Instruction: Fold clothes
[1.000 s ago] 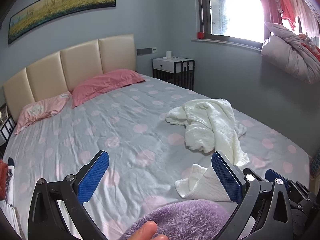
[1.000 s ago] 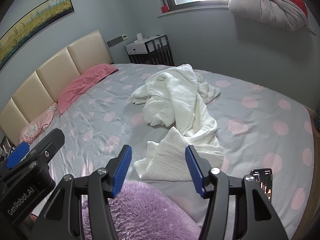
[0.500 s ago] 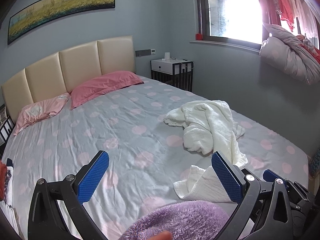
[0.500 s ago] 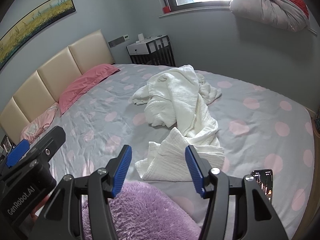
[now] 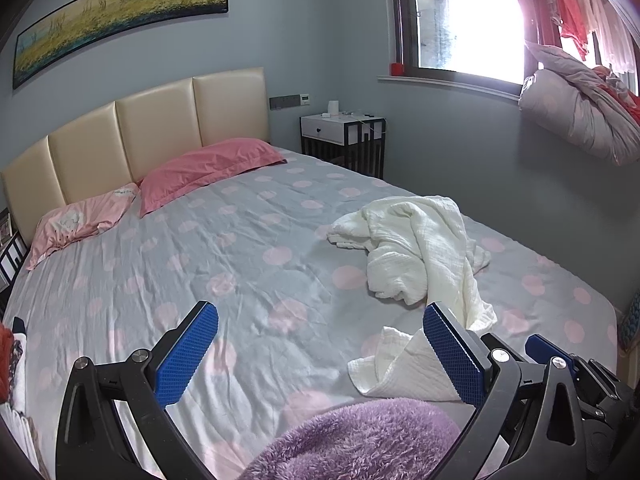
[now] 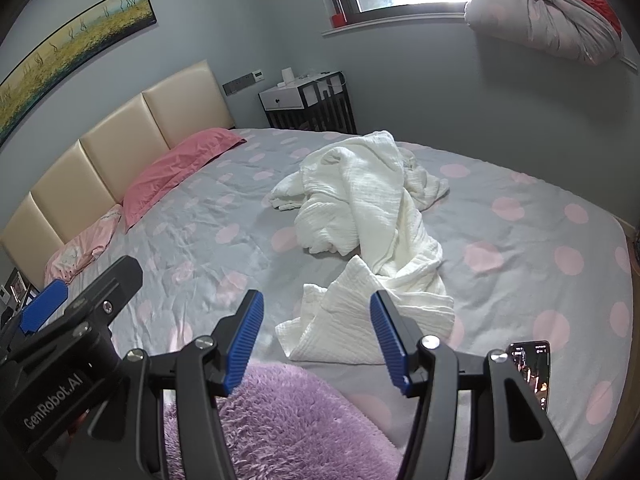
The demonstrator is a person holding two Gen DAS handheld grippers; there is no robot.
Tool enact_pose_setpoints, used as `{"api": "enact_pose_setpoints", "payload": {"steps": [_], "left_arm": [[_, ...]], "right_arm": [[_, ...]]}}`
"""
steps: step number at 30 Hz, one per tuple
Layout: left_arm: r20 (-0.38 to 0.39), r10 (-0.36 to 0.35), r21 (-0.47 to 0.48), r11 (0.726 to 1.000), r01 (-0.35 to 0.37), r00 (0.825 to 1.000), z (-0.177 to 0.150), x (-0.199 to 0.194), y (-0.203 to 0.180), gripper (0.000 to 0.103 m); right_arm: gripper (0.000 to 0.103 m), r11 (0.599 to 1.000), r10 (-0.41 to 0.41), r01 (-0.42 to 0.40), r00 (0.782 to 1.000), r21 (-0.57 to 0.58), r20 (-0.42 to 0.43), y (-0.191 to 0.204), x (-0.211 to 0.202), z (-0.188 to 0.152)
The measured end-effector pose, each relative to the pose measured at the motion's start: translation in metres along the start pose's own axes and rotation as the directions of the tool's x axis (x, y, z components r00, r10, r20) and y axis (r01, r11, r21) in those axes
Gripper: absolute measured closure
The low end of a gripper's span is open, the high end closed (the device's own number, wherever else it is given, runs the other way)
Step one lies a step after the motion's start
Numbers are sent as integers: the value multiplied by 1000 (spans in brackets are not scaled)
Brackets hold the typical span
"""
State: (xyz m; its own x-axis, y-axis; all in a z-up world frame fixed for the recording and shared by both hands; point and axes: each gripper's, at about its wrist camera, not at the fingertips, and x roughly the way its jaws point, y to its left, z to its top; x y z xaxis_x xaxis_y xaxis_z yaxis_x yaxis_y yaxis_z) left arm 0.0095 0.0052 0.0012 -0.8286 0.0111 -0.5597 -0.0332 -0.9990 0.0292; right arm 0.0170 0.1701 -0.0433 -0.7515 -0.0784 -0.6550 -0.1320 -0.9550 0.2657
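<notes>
Both grippers hover over the bed point(image 5: 248, 272), jaws spread, nothing between the pads. Left gripper point(image 5: 320, 354): white garment point(image 5: 420, 248) lies crumpled at 2 o'clock, its near folded corner just behind the right finger point(image 5: 450, 354). Right gripper point(image 6: 316, 340): same white garment point(image 6: 360, 216) at 12 o'clock, hem just beyond the fingertips, not touching. Purple fleece point(image 6: 280, 420) at 6 o'clock beneath both. Phone point(image 6: 534, 372) at 3 o'clock.

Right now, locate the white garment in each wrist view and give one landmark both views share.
Left wrist: white garment lies right of centre on the bed, its near end behind the right finger.
Right wrist: white garment lies at centre, reaching down between the fingers.
Shared landmark: dark pink pillow.
</notes>
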Motion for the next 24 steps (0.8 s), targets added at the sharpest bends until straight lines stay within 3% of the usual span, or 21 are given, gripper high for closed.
{"api": "enact_pose_setpoints", "payload": {"steps": [9, 12, 14, 15, 21, 24], "left_arm": [[-54, -23, -47, 999, 20, 998, 0, 15, 16, 0], [-104, -52, -93, 995, 42, 993, 2, 25, 36, 0], [-77, -39, -116, 993, 30, 996, 2, 26, 50, 0], [-64, -24, -115, 993, 16, 998, 3, 26, 57, 0], [-76, 71, -105, 991, -78, 995, 13, 44, 99, 0], [-73, 130, -113, 984, -138, 989, 14, 58, 121, 0]], "right_arm": [[49, 998, -8, 8, 1000, -62, 6, 6, 9, 6], [46, 996, 49, -46, 998, -80, 27, 1, 15, 19], [9, 990, 109, -105, 993, -89, 42, -5, 19, 32], [4, 988, 122, -117, 991, -97, 49, -9, 22, 40], [10, 985, 94, -85, 994, -147, 52, -38, 54, 83], [11, 987, 71, -77, 996, -140, -51, -61, 95, 100]]}}
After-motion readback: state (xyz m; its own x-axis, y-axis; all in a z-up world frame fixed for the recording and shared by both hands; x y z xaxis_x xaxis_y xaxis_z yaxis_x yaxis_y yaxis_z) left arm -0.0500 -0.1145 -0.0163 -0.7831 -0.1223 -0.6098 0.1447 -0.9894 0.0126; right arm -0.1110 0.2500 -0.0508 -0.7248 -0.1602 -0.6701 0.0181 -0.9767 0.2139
